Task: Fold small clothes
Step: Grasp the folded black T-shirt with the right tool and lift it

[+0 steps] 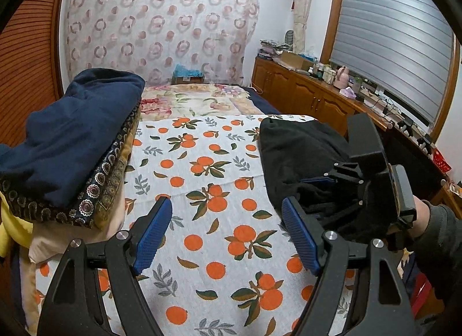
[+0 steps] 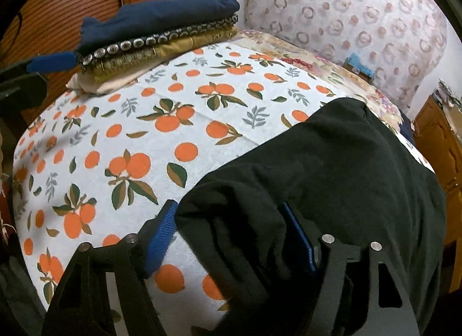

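On the bed, at the right of the orange-print sheet (image 1: 202, 180), a crumpled black garment (image 2: 332, 168) awaits folding. Right gripper (image 2: 231, 235): jaws straddle a near fold, not clearly pinched. Left gripper (image 1: 228, 232): released, empty, over bare sheet. Judged step: picking up the garment; next calls for a firm pinch and spreading it flat. Folded stack (image 1: 72, 145) lies far left. Garment outline and right pad contact are hard to make out.

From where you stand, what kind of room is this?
Most likely a home bedroom: a bed under an orange-print sheet, folded clothes stacked on it, a wooden cabinet cluttered with household items below a shuttered window.
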Demonstrator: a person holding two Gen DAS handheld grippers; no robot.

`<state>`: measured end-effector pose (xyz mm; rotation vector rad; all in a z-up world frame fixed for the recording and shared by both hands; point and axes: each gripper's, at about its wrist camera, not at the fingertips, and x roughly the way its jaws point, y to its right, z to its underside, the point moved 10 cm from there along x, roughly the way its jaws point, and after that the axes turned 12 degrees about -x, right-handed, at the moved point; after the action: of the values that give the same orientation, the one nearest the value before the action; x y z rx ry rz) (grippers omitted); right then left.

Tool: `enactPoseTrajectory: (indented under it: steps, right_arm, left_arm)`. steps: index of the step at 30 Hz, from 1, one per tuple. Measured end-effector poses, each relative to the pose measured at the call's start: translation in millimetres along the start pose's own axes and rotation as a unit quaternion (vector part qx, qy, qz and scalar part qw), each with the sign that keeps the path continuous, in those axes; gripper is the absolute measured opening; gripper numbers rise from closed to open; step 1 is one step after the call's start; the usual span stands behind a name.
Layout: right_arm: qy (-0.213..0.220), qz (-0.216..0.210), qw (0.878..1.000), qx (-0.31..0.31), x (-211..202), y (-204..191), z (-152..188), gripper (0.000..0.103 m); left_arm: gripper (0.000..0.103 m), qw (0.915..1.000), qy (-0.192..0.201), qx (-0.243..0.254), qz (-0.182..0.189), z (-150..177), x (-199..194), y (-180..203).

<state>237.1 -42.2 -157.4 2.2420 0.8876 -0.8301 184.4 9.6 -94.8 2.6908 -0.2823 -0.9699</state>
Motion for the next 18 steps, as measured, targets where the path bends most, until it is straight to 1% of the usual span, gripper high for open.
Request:
enactPoseTrajectory:
  steps: [1,3,4,5,6,8,11,13,14,16,18]
  right_arm:
    - [0.002,0.001,1.000,0.002,1.1,1.0,-1.3,0.062]
    - [0.006,0.009,1.000,0.004,2.7,2.1,-3.3,0.032]
    - [0.008,0.007,1.000,0.007,2.4,4.1,-4.5,0.023]
    - [0.011,-0.002,1.000,0.015,2.2,3.3,-4.5,0.012]
    - [0.015,-0.003,1.000,0.022,-1.4,6.0,-3.3,0.010]
    - [0.039,0.004,0.999,0.035,-20.7,19.0,-7.0,0.009]
    - [0.077,0.039,0.995,0.059,-56.5,55.2,-16.9,0.009]
    - [0.093,0.063,0.991,0.078,-77.9,84.2,-19.4,0.009]
    - [0.097,0.075,0.989,0.083,-84.8,96.1,-19.5,0.009]
    - [0.100,0.114,0.985,0.087,-98.2,127.2,-17.9,0.009]
    - [0.092,0.145,0.980,0.101,-102.5,157.3,-13.0,0.009]
  left_arm:
    - [0.079,1.0000,0.000,0.004,-0.007,1.0,0.7,0.2]
    - [0.079,0.9999,-0.001,0.011,-0.008,3.1,2.2,2.9]
    - [0.079,0.9999,-0.004,0.012,-0.005,4.6,3.3,4.9]
    - [0.079,0.9999,-0.005,0.011,-0.004,5.0,3.8,6.6]
    - [0.079,0.9999,-0.006,0.011,-0.002,5.9,4.2,8.0]
    - [0.079,0.9999,-0.008,0.014,0.000,7.9,5.3,11.6]
    - [0.079,0.9998,-0.014,0.016,0.006,10.6,7.4,16.0]
    - [0.079,0.9997,-0.016,0.014,0.012,11.8,7.9,19.0]
    - [0.079,0.9996,-0.017,0.013,0.016,12.5,8.2,20.8]
    - [0.079,0.9995,-0.020,0.013,0.020,14.2,9.6,23.8]
    - [0.079,0.9994,-0.022,0.016,0.020,15.6,11.3,26.9]
